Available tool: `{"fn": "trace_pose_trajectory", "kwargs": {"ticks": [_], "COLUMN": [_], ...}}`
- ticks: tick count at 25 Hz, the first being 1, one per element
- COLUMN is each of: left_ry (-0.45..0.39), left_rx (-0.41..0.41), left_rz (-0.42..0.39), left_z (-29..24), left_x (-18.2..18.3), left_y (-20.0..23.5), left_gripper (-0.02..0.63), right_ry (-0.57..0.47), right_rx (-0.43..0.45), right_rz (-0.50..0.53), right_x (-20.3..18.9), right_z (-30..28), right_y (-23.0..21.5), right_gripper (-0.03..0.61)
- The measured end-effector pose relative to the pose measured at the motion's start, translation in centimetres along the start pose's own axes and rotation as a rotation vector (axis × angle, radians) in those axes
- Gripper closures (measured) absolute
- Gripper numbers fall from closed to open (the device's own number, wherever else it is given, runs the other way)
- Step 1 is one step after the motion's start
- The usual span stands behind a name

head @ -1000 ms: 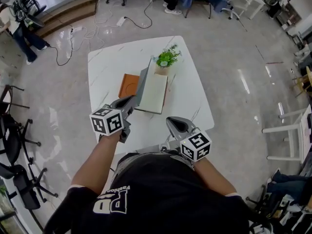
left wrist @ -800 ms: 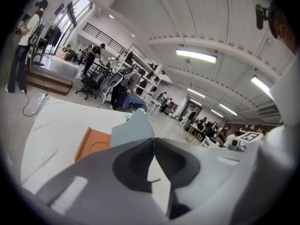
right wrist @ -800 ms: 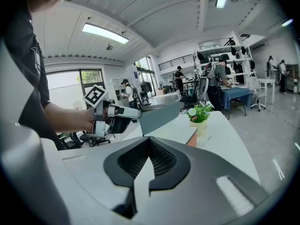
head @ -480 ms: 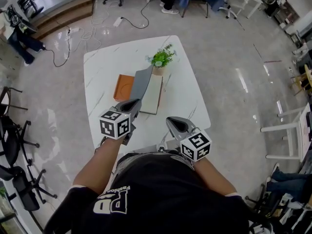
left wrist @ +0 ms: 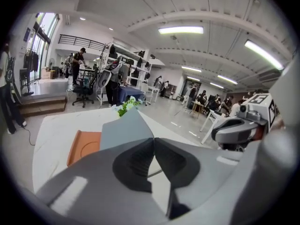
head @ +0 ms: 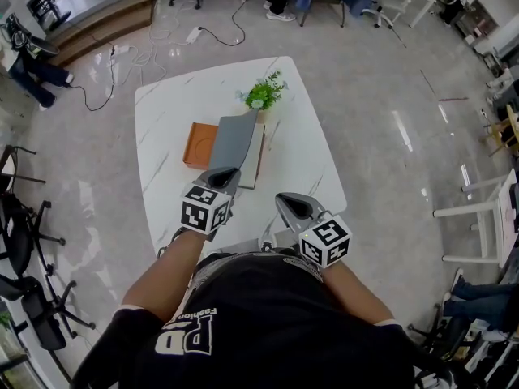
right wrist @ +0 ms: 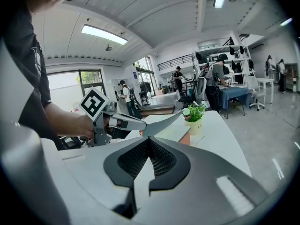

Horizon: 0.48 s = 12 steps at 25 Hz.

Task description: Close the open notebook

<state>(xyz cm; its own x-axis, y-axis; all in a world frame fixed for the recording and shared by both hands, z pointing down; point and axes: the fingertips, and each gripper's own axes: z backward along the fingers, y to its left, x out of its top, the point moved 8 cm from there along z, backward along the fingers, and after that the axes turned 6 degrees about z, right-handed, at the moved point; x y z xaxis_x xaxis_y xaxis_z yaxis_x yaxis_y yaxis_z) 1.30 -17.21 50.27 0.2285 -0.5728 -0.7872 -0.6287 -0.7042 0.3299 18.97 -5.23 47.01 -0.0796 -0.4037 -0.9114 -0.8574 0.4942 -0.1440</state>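
Note:
The notebook lies in the middle of the white table (head: 304, 164). Its grey cover (head: 235, 140) is folded over the cream pages (head: 256, 154), of which only a strip shows at the right. My left gripper (head: 226, 175) is shut on the cover's near edge. In the left gripper view the cover (left wrist: 124, 128) rises just past the closed jaws of my left gripper (left wrist: 153, 140). The right gripper view shows the cover (right wrist: 164, 122) still tilted up above the pages (right wrist: 176, 134). My right gripper (head: 289, 204) hangs shut and empty over the table's near edge, right of the notebook.
An orange flat tray (head: 199, 144) lies just left of the notebook. A small potted plant (head: 261, 96) stands right behind it. Cables, office chairs and people are on the floor beyond the table.
The grey cover has swung from standing upright down to the right over the pages. My left gripper moved right with it. The right gripper stayed put.

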Motion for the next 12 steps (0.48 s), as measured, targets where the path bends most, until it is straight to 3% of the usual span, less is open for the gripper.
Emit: {"fn": "trace_pose_trajectory", "kwargs": {"ticks": [12], "left_ry": [0.103], "left_rx": [0.002], "left_rz": [-0.084], "left_z": [-2.8], "left_x": [-1.9], "left_y": [-1.4], "left_gripper": [0.545], "right_ry": [0.006], "right_rx": [-0.028], "right_rz": [-0.008], "right_x": [-0.5], "right_z": [1.6], "right_y": [-1.2], "right_gripper": [0.578]}}
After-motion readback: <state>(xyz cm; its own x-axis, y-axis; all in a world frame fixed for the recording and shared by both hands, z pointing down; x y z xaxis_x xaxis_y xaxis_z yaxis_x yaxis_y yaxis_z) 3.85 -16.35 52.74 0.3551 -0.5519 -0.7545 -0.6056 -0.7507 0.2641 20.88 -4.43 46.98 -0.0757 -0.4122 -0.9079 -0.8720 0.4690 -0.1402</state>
